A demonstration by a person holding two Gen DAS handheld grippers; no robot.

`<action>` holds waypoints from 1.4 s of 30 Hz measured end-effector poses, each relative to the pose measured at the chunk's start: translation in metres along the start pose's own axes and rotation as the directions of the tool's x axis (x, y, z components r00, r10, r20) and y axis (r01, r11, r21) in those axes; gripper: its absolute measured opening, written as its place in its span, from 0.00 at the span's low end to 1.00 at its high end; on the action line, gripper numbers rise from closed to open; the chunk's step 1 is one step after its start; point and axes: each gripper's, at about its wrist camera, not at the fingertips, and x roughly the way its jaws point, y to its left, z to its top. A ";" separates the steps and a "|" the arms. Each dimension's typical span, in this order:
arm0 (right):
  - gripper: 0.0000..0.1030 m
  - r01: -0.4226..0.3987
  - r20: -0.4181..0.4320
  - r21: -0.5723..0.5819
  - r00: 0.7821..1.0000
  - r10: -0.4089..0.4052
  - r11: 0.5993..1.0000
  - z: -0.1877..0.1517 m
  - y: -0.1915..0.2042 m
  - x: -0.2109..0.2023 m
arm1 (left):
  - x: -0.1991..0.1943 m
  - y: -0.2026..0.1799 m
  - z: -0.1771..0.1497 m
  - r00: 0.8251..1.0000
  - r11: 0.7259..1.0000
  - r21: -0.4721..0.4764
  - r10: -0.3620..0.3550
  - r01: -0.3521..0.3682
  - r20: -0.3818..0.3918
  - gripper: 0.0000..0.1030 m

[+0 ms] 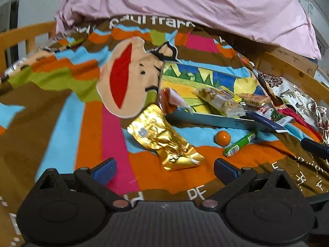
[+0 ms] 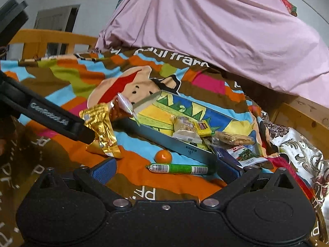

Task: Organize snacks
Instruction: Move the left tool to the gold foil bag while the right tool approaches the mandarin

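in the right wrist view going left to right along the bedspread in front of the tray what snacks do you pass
gold foil pouch → small orange → green sausage stick

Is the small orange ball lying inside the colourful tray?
No, the orange ball lies on the blanket outside the tray, just in front of its near wall and beside the green stick snack.

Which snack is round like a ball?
The little orange on the bedspread, beside the green stick snack. Every other snack is a flat or long wrapped packet.
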 end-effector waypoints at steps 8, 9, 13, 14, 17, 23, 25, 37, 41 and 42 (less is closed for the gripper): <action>0.99 -0.014 -0.038 0.023 0.999 0.015 1.000 -0.005 -0.006 0.024 | 0.026 0.000 0.000 1.000 0.998 -0.054 0.018 -0.019 -0.013 1.00; 0.99 -0.018 -0.040 0.030 0.999 0.020 0.999 -0.005 -0.007 0.027 | 0.029 0.001 0.001 1.000 0.998 -0.062 0.021 -0.022 -0.013 1.00; 0.99 -0.058 -0.020 0.058 0.998 0.060 0.997 -0.002 -0.011 0.036 | 0.038 0.006 0.003 1.000 0.997 -0.068 0.023 -0.024 -0.007 1.00; 0.99 -0.066 -0.013 0.061 0.998 0.067 0.996 -0.001 -0.012 0.038 | 0.039 0.007 0.003 1.000 0.997 -0.067 0.028 -0.027 0.004 1.00; 0.99 -0.088 0.007 0.067 0.996 0.088 0.994 0.002 -0.014 0.044 | 0.043 0.009 0.005 0.999 0.998 -0.070 0.006 -0.004 0.034 1.00; 0.99 -0.104 -0.001 0.084 0.994 0.105 0.991 0.004 -0.020 0.064 | 0.053 0.010 0.007 0.998 0.998 -0.056 -0.036 0.039 0.046 0.99; 0.97 -0.116 -0.018 0.088 0.993 0.118 0.989 0.003 -0.020 0.075 | 0.057 0.011 0.007 0.997 0.996 -0.053 -0.064 0.066 0.037 0.99; 0.80 -0.150 -0.094 0.168 0.981 0.167 0.974 0.007 -0.026 0.121 | 0.069 0.026 -0.001 0.975 0.972 -0.130 -0.181 0.197 0.126 0.99; 0.68 -0.133 -0.135 0.183 0.978 0.159 0.974 0.007 -0.026 0.137 | 0.075 0.028 -0.004 0.970 0.966 -0.138 -0.202 0.220 0.134 0.99; 0.66 -0.129 -0.148 0.185 0.977 0.157 0.974 0.006 -0.026 0.140 | 0.077 0.029 -0.005 0.972 0.966 -0.146 -0.198 0.216 0.127 0.99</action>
